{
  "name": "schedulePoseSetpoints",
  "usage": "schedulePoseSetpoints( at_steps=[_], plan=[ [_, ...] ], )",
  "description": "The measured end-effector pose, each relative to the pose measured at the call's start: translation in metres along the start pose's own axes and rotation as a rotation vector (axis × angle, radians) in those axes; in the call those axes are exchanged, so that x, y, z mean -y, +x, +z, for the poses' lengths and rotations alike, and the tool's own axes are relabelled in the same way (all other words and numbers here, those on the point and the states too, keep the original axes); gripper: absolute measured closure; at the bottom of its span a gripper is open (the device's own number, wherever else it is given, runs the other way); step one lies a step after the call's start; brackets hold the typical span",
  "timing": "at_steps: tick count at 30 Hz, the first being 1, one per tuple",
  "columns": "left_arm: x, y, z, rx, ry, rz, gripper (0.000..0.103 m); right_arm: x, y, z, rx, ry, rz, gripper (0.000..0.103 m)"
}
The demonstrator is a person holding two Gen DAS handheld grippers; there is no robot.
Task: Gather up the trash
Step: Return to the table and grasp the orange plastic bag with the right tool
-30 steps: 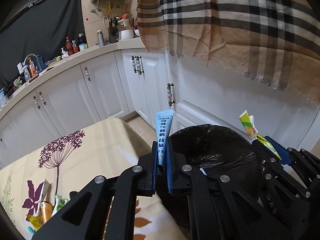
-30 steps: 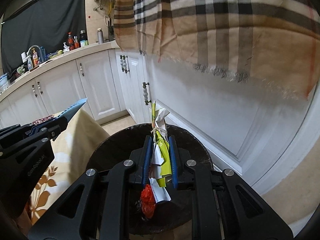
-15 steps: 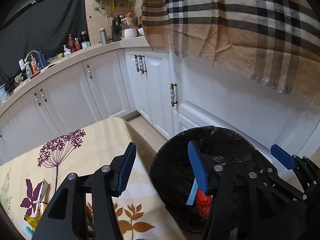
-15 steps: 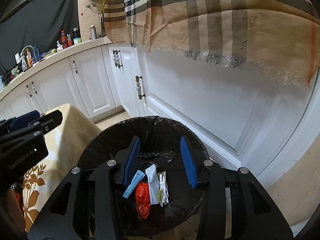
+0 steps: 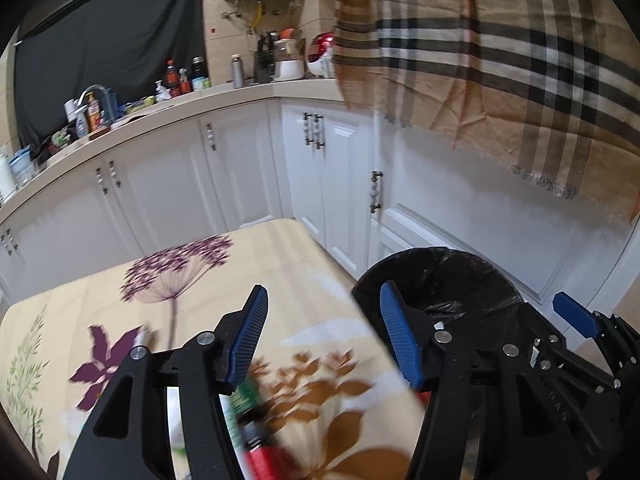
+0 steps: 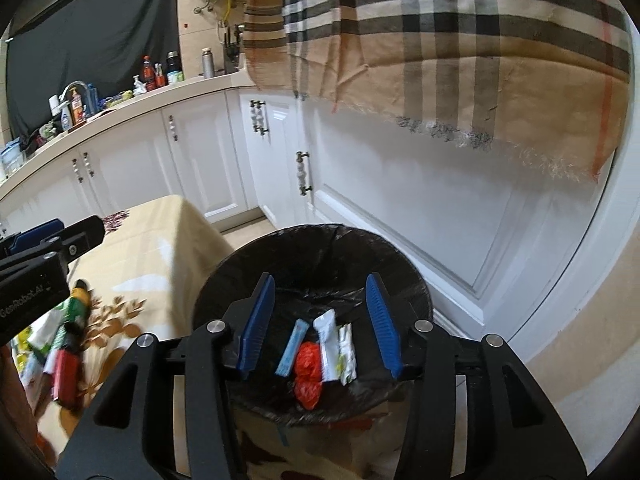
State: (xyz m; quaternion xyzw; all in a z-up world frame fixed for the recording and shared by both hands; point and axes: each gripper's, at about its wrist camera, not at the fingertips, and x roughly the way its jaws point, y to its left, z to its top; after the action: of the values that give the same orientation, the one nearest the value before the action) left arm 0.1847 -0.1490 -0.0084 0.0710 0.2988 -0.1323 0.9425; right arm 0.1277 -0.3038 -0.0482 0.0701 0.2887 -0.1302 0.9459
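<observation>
Trash (image 6: 308, 360) lies in the black-lined bin (image 6: 400, 276) beside the floral table (image 5: 192, 280); both claws, just opening, gape empty, perhaps wrappers (image 6: 66, 344) remaining.

Bin liner (image 6: 312, 256) crinkly glossy black plastic; tablecloth (image 5: 280, 264) matt printed cloth; cabinets (image 5: 248, 168) glossy white.

Even, moderately bright indoor light, no hard shadows. Strong fisheye bending and dark corners in both views. Motion blur smears the tablecloth (image 5: 304, 280) and wrappers (image 5: 256, 420) near the lower edge.
</observation>
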Motion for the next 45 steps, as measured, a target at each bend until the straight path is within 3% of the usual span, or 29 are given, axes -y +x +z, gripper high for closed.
schedulePoseSetpoints(
  at_steps=[13, 25, 37, 39, 45],
  plan=[
    [-0.092, -0.069, -0.047, 0.004, -0.097, 0.154, 0.041, -0.054, -0.064, -0.018, 0.008, -0.057, 0.115, 0.051],
    [-0.165, -0.111, -0.104, -0.036, -0.186, 0.301, 0.041, -0.128, -0.101, -0.057, -0.029, -0.168, 0.261, 0.05],
    [-0.215, -0.139, -0.144, -0.062, -0.264, 0.398, 0.041, -0.18, -0.116, -0.083, -0.074, -0.253, 0.359, 0.043],
    [-0.221, -0.141, -0.149, -0.066, -0.27, 0.416, 0.041, -0.187, -0.118, -0.088, -0.084, -0.264, 0.372, 0.037],
    [-0.237, -0.144, -0.159, -0.079, -0.299, 0.432, 0.04, -0.205, -0.118, -0.098, -0.104, -0.304, 0.389, 0.034]
  ],
)
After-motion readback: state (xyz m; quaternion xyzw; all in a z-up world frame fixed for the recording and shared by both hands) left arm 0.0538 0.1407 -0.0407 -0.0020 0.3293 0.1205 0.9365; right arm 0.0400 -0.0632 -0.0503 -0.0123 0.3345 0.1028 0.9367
